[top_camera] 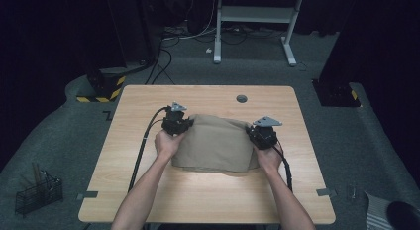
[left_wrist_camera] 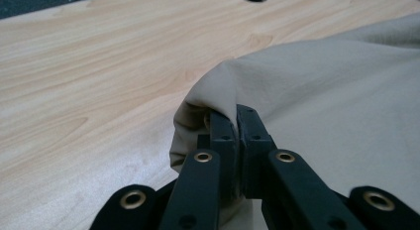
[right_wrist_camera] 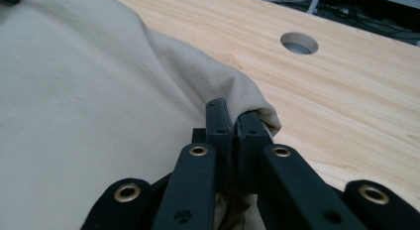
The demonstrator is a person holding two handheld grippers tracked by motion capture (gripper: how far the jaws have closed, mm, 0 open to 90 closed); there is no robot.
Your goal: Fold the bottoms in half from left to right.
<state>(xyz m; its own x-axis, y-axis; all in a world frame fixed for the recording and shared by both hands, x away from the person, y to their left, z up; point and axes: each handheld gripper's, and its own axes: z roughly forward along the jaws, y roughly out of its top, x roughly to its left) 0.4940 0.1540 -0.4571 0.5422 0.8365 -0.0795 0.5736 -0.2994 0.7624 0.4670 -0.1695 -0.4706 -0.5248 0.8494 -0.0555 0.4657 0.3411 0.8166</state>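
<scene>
Each tool (left_wrist_camera: 236, 122) (right_wrist_camera: 233, 120) pinches the beige cloth (top_camera: 215, 143); the high view adds both hands (top_camera: 166, 143).

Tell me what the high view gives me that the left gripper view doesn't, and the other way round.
High view alone: both forearms, the right hand-held gripper at the cloth's right corner, a wire basket on the floor and a desk frame beyond the table.
Left gripper view alone: the jaws seen close, shut on a bunched fold of the cloth's edge, with wood grain beneath.
Both: the left hand-held gripper, the beige cloth, the table and its round hole.
</scene>
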